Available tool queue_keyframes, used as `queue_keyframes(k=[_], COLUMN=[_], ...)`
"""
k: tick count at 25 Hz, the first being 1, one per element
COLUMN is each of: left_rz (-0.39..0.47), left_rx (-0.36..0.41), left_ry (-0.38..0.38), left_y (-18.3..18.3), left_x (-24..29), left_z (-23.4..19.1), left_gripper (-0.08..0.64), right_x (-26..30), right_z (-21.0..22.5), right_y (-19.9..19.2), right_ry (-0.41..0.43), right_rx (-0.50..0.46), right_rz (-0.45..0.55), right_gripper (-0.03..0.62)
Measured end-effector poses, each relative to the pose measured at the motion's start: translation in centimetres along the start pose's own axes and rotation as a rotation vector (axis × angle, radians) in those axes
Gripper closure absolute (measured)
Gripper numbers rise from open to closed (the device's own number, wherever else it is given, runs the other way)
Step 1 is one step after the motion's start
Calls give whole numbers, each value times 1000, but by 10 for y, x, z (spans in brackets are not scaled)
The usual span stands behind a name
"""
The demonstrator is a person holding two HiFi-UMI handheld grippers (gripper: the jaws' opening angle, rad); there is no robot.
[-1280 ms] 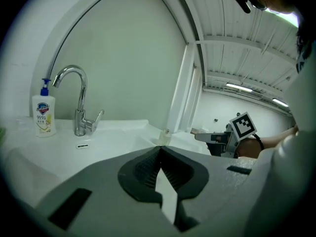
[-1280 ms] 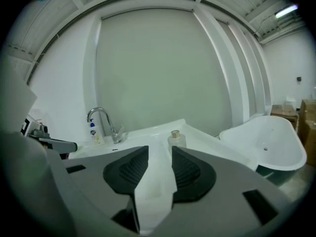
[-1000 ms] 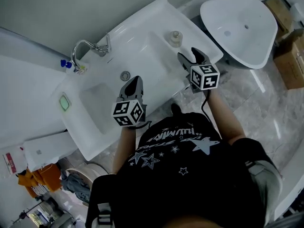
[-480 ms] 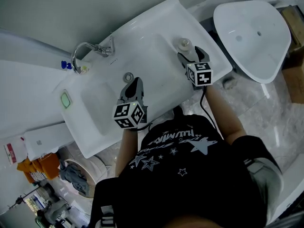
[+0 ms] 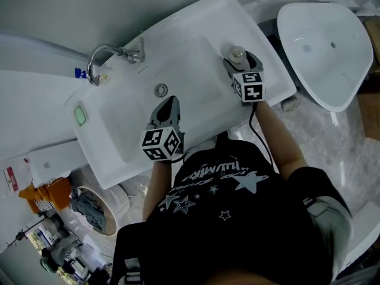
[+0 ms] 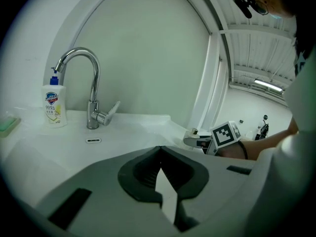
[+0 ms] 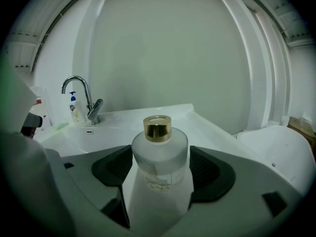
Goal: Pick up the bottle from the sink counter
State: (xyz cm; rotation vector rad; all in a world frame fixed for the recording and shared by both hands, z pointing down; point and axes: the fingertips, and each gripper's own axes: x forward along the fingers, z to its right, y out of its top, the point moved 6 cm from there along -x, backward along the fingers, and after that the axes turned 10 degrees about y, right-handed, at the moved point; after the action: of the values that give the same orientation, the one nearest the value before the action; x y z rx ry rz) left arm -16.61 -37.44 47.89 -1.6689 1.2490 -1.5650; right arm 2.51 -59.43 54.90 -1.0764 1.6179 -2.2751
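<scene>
Glossy white sink counter (image 5: 199, 22) carries a frosted, gold-capped cylindrical bottle (image 7: 159, 164).

Your white sink counter (image 5: 196, 22) runs slantwise below you, with a basin sunk into it and a round drain (image 5: 161, 89) set in the basin. At the back edge you have a chrome faucet (image 5: 113, 53), arched, its lever tilted off to one side. Just beside the faucet, a white soap bottle (image 5: 79, 73) with a blue pump stands upright on the counter. A flat green pad (image 5: 79, 114) lies toward the left end, apart from the soap bottle. Toward the right end, well apart from the faucet, the frosted bottle (image 5: 237, 55) with a gold cap stands upright on the flat of the counter.
</scene>
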Motion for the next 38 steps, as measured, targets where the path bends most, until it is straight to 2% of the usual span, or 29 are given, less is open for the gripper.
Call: queue_keyframes(k=[3,8,11,18,22,29,33,38], left_rz=[-5,-7,-8,-7,-12,-5,1,16], left_rx=[-1,-7,-15,-31,-35,-27,-24,-6], left_ry=[12,35,46,56,46,-13,-50,-92], left_y=[0,-2,-3,-8,-13,-21,-28,-34], left_x=[-2,-8,-12,-22,-29,-45,-65,-102], left_z=[-3,-8,-13,-23,-31,-36,-42,-55], left_gripper=[552,552,552,552,552,552,552,552], right_x=[9,18,21,20,12,-19,-45,-82], right_z=[0,3,3,3,-6,-47,-78,-126], right_y=[2,0,-1,-1,2,26,36,31], right_ry=[-6,-77,-83,-92,-96,-66,-59,-77], right_rx=[-17,-52,-66,-44,-25,-75,-51,-30], right_rz=[-10,-25,-36,-47,-16,74,129,152], right_gripper=[261,261,261,262,262,262,262,262])
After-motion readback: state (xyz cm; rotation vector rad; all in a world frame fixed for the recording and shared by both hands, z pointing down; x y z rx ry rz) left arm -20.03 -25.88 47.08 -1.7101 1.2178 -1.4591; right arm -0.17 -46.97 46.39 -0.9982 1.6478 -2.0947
